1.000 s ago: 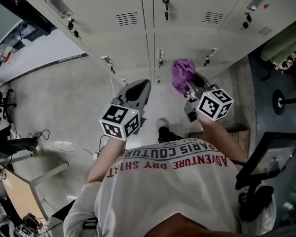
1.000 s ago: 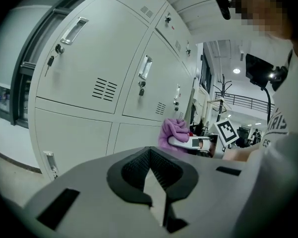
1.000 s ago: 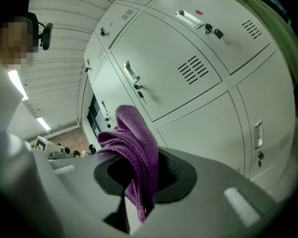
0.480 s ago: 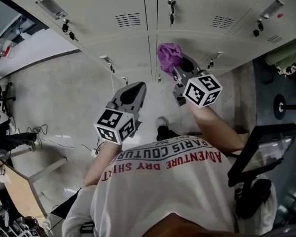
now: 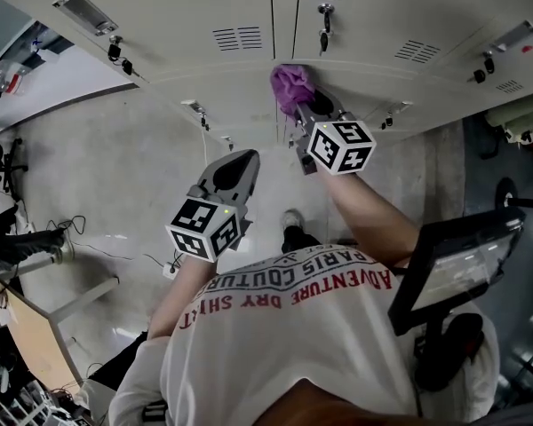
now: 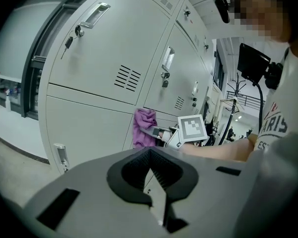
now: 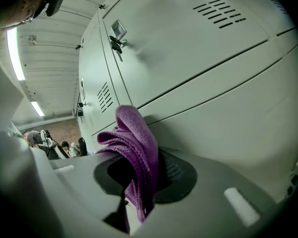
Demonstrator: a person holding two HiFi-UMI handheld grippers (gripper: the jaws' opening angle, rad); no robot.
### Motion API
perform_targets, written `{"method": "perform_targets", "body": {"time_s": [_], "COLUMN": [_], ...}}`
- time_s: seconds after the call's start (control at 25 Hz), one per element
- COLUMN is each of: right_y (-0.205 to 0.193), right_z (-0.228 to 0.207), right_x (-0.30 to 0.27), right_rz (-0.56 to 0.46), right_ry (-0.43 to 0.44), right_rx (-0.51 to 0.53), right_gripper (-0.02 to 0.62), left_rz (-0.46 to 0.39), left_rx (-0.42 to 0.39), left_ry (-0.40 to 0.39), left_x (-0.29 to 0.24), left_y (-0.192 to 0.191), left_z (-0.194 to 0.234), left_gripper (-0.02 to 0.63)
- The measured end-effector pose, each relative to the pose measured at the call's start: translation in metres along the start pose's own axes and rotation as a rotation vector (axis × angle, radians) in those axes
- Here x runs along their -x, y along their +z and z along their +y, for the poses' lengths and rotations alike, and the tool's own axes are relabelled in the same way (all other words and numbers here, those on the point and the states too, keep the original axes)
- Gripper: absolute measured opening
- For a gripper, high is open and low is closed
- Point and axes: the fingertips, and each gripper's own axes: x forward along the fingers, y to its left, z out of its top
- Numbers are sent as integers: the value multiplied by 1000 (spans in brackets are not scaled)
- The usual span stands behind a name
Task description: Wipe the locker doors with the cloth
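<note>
**A:** so where's everything at the grey locker doors [image 5: 204,7]?

**B:** left gripper [image 5: 235,162] hangs lower, back from the doors, jaws pressed together on nothing. right gripper [image 5: 309,105] is up at the seam between an upper and a lower door, pinching the purple cloth [image 5: 290,85], which is bunched right at that seam.

Purple cloth [image 5: 290,87], bunched, pinched upright in right gripper [image 5: 311,112] jaws. Pressed against pale grey locker doors [image 5: 204,7], all closed, at upper/lower seam.
</note>
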Motion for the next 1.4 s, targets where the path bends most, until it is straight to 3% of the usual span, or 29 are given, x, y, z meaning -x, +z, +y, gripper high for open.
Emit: {"method": "perform_targets", "body": {"time_s": [0.24, 0.72, 1.4], "right_y": [0, 3, 30], "right_z": [-8, -17, -104], "right_x": [-9, -1, 69], "right_rz": [-14, -28, -77], "right_ry": [-70, -87, -250], "right_rx": [14, 67, 99], "right_gripper": [72, 74, 74], "left_rz": [10, 22, 45], "left_rx": [9, 2, 2], "left_ry": [4, -20, -63], "left_x": [-6, -19, -33], "left_y": [-5, -11, -21], "left_z": [5, -4, -20], "left_gripper": [2, 2, 2]}}
